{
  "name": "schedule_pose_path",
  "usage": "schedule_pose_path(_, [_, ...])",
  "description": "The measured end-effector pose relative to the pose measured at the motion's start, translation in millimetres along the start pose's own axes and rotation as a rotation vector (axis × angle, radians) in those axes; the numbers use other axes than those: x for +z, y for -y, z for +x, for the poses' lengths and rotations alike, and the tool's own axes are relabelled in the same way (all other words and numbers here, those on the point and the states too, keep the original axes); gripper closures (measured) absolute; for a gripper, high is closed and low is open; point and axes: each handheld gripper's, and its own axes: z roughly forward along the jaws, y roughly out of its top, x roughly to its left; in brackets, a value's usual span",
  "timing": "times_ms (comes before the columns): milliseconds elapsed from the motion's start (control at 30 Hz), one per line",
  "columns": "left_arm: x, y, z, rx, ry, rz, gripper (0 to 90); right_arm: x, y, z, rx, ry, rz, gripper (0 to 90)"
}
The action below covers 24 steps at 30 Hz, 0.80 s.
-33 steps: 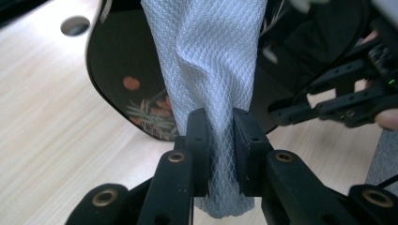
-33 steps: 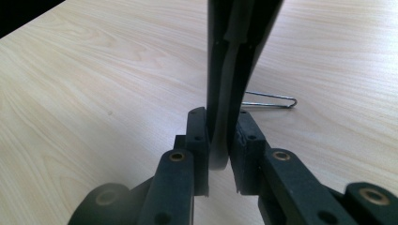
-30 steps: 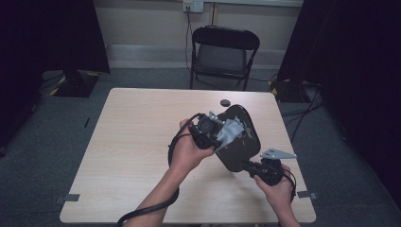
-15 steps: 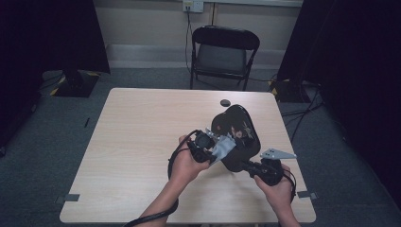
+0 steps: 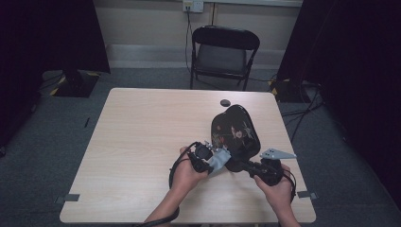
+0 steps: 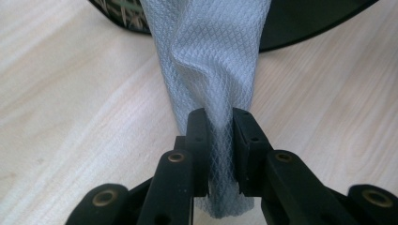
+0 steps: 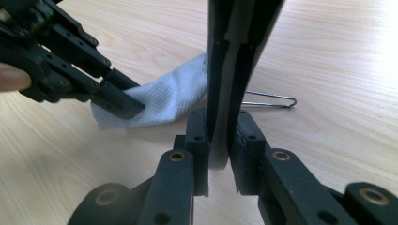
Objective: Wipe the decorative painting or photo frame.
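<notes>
A black lacquered plate (image 5: pixel 235 130) with a floral pattern stands tilted on the table's right half. My right gripper (image 5: pixel 239 165) is shut on its near rim, and in the right gripper view the jaws (image 7: pixel 218 136) clamp the plate's dark edge (image 7: pixel 234 42). My left gripper (image 5: pixel 213 159) is shut on a pale grey cloth (image 5: pixel 220 160) at the plate's lower left edge. In the left gripper view the cloth (image 6: pixel 211 61) runs up from the gripper (image 6: pixel 219 140) to the plate's rim (image 6: pixel 309 23). The right gripper view shows the left gripper (image 7: pixel 119 101) holding the cloth (image 7: pixel 164 101).
A small dark round object (image 5: pixel 225 102) lies on the wooden table (image 5: pixel 142 142) beyond the plate. A thin wire loop (image 7: pixel 272 100) rests on the wood behind the plate. A black folding chair (image 5: pixel 224 52) stands past the far edge.
My left hand has sunk with the cloth, from the plate's middle down to its near left edge. The right hand and the plate have stayed put.
</notes>
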Motion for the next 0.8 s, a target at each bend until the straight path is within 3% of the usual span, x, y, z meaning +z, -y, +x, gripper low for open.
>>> schedule_pose_path(200, [7.7, 6.2, 0.4, -0.009, 0.001, 0.029, 78.3, 0.1, 0.0, -0.5, 0.002, -0.001, -0.001, 79.3])
schedule_pose_path(467, [7.2, 9.4, -1.5, -0.014, 0.006, 0.026, 78.3, 0.1, 0.0, -0.4, 0.003, -0.001, -0.002, 79.3])
schedule_pose_path(667, [-13.3, 1.0, -1.4, -0.011, 0.008, -0.016, 78.2, 0.3, -0.3, -0.4, 0.003, 0.000, -0.001, 79.3])
schedule_pose_path(800, [-37.5, -13.5, -1.6, 0.008, 0.000, -0.056, 78.2, 0.4, -0.3, -0.2, 0.002, 0.001, 0.000, 79.3])
